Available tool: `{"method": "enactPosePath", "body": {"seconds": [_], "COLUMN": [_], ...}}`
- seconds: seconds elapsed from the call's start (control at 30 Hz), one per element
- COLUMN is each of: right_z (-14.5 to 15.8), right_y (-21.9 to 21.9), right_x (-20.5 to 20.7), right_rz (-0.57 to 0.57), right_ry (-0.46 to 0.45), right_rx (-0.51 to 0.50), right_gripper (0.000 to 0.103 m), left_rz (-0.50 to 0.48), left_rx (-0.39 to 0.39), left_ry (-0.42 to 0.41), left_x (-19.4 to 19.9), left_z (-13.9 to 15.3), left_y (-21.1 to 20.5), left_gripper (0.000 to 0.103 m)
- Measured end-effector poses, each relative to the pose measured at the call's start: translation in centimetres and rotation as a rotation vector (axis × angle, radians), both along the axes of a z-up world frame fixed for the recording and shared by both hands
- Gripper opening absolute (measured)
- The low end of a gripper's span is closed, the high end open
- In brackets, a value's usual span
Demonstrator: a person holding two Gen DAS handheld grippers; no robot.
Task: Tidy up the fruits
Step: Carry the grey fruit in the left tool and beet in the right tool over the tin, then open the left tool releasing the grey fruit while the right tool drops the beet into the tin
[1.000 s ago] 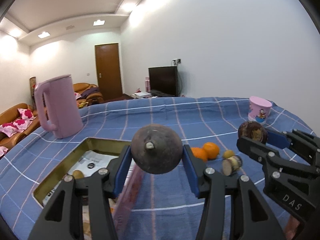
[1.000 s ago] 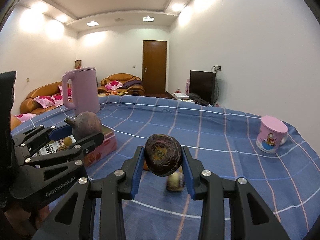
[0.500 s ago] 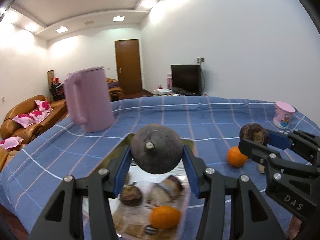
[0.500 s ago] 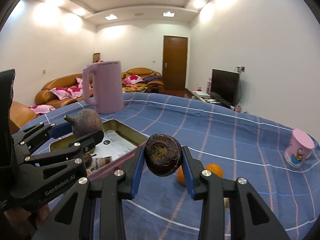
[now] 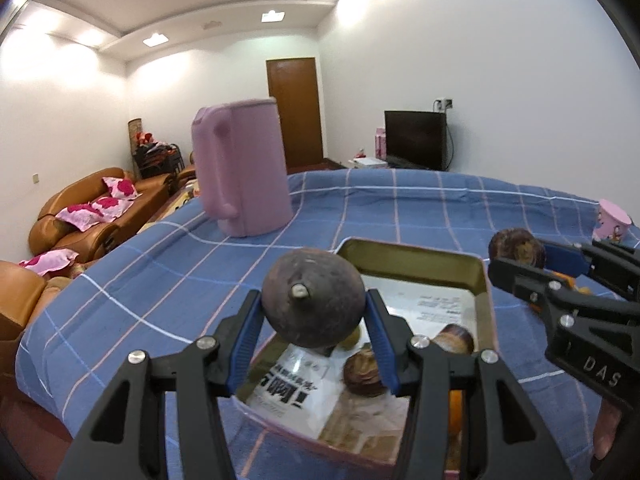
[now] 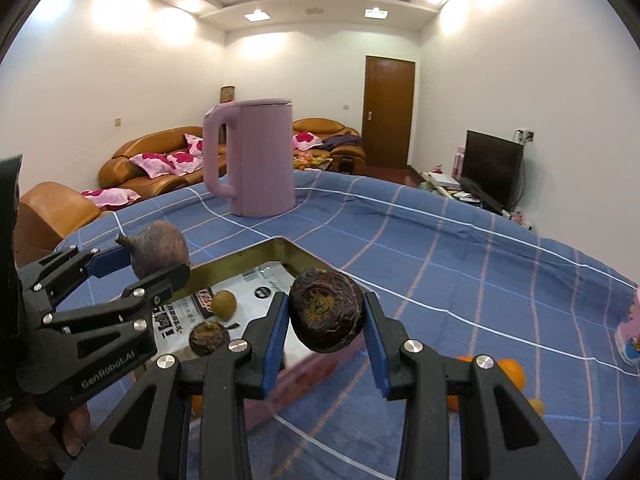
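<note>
L tool (image 5: 314, 322): clamped on a round dark purple fruit w/ stem nub (image 5: 313, 298), stem facing cam. Sits over near-left part of the tin box (image 5: 416, 258), box lying below & slightly right of the held fruit. Seen from R cam, same L tool (image 6: 158, 268) hangs at left, just above box's left rim, its fruit (image 6: 160, 249) stem pointing left.

R tool (image 6: 326, 322): clamped on a wrinkled dark fruit (image 6: 326, 310), calyx end toward cam. Box lies to its left & just beyond; fruit reads as over the near-right rim (image 6: 316, 364), not yet clearly inside. From L cam, R tool (image 5: 516, 256) shows at right, near box's far-right corner.

Relation that counts: box open side up, long axis running near-to-far, slightly angled. L tool nearer box centre, probably only a short drop needed. R tool likely needs a small shift left before letting go, else fruit may hit rim & roll onto cloth.

Counts, L to R:
- pink kettle (image 6: 256, 160): 1, far side of table (image 6: 440, 240), well apart from box.
- dark fruits held: 2, one per tool.
- in box: small yellow-green fruit (image 6: 224, 305) 1; dark fruits 2 in L cam view ( (image 5: 364, 372), (image 5: 454, 338)); only 1 clear from R cam; something orange at near-right box corner, partly hidden, can't tell if fruit.
- printed paper (image 6: 260, 284) lining box: 1.
- oranges on cloth right of box (image 6: 508, 372): at least 2, plus a small yellowish one at edge, partly hidden.
- small pink cup (image 5: 612, 220): 1, far right.
</note>
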State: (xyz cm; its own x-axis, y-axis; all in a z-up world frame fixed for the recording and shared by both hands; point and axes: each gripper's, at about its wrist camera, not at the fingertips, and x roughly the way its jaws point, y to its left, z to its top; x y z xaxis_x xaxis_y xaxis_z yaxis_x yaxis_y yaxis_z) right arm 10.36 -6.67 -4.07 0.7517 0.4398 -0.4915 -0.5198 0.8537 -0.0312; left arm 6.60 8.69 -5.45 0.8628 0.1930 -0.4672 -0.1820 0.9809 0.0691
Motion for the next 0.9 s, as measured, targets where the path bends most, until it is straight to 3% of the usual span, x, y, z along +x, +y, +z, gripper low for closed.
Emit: {"method": "enactPosePath", "body": {"seconds": [0.43, 0.9], "right_z": [-1.5, -2.8], "right_y": [3.6, 4.5], "right_x": [0.9, 1.8], "right_rz": [0.055, 0.066], "right_ry": [0.068, 0.121], "right_rx": [-0.033, -0.064], "right_gripper": [0.039, 0.039], "left_rz": [0.028, 0.032], "left_rx": [-0.014, 0.023], "left_ry": [0.082, 0.082], "left_x": [1.2, 1.1], "left_z": [-1.7, -1.9], "left_y": [1.4, 0.9], "left_gripper": [0.053, 0.053]}}
